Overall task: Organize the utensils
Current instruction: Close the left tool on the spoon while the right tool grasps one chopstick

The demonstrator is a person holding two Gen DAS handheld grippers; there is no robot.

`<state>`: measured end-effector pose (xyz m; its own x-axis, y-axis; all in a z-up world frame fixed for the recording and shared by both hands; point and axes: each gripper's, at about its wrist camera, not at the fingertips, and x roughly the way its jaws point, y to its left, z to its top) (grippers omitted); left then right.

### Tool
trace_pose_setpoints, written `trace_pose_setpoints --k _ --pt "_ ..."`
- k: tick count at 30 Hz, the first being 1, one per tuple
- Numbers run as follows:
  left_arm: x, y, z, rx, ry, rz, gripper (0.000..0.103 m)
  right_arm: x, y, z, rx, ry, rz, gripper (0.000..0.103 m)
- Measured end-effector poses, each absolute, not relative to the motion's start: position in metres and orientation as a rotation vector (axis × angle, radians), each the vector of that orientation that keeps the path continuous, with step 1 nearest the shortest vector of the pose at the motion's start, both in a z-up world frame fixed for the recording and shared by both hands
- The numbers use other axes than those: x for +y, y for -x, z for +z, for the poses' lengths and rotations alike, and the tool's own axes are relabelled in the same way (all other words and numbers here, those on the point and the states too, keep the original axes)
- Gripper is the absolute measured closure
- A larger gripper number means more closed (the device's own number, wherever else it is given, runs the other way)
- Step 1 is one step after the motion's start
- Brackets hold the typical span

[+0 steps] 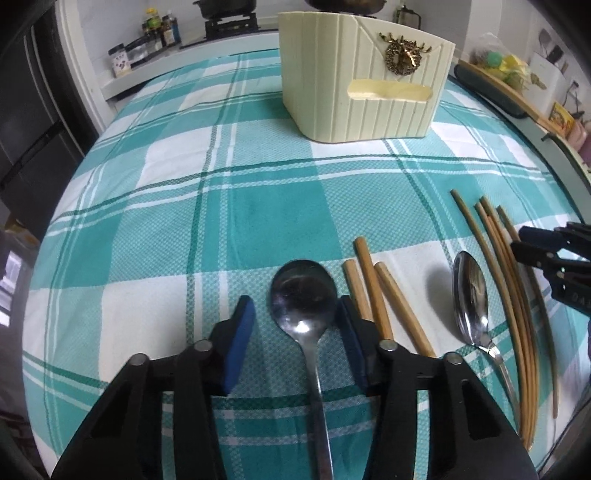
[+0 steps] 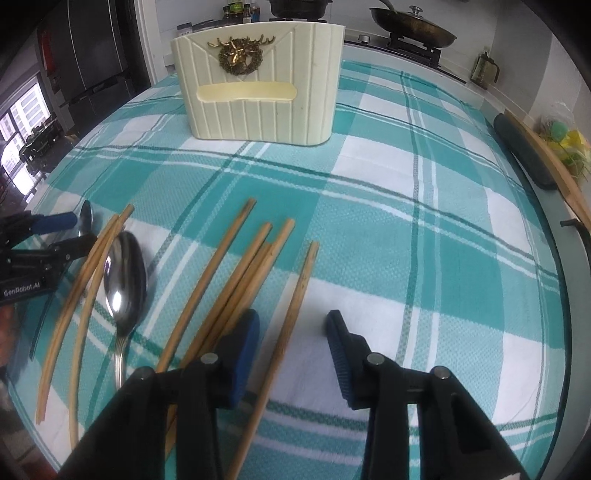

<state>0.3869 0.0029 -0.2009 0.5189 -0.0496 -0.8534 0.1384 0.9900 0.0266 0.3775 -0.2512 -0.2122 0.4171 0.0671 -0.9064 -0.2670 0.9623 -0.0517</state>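
A cream ribbed holder [image 1: 354, 85] with a gold deer badge stands at the far side of the teal plaid cloth; it also shows in the right wrist view [image 2: 258, 92]. My left gripper [image 1: 295, 325] is open, its blue pads on either side of a round steel spoon [image 1: 303, 295] lying on the cloth. A second, oval spoon [image 1: 471, 295] lies to its right, also in the right wrist view [image 2: 123, 273]. Several wooden chopsticks [image 2: 236, 273] lie around it. My right gripper [image 2: 291, 332] is open over one chopstick [image 2: 295, 295].
The table's right edge carries a dark bar and wooden strip [image 2: 524, 155]. A stove with pans [image 2: 410, 26] and spice bottles [image 1: 155, 29] stand behind the table. A dark fridge [image 2: 88, 48] is at the left.
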Motion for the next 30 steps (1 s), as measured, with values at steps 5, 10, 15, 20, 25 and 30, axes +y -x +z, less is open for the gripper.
trace_pose_setpoints --k 5,10,15,20,25,30 --pt "0.006 -0.386 -0.197 1.009 -0.108 -0.124 0.067 -0.25 -0.395 -0.213 1.109 0.187 0.198 0.094" --pt "0.022 -0.368 -0.165 0.943 -0.054 -0.139 0.067 -0.258 -0.387 -0.193 1.058 0.109 0.202 0.097" --pt "0.035 -0.34 -0.12 0.843 -0.012 -0.164 0.067 -0.261 -0.357 -0.141 0.933 0.076 0.237 0.097" --pt "0.042 -0.309 -0.082 0.741 0.009 -0.182 0.067 -0.26 -0.316 -0.085 0.781 0.077 0.256 0.097" --pt "0.043 -0.294 -0.057 0.671 0.034 -0.201 0.067 -0.258 -0.286 -0.046 0.655 0.073 0.25 0.097" --pt "0.042 -0.294 -0.042 0.642 0.047 -0.21 0.067 -0.252 -0.273 -0.022 0.554 0.084 0.234 0.097"
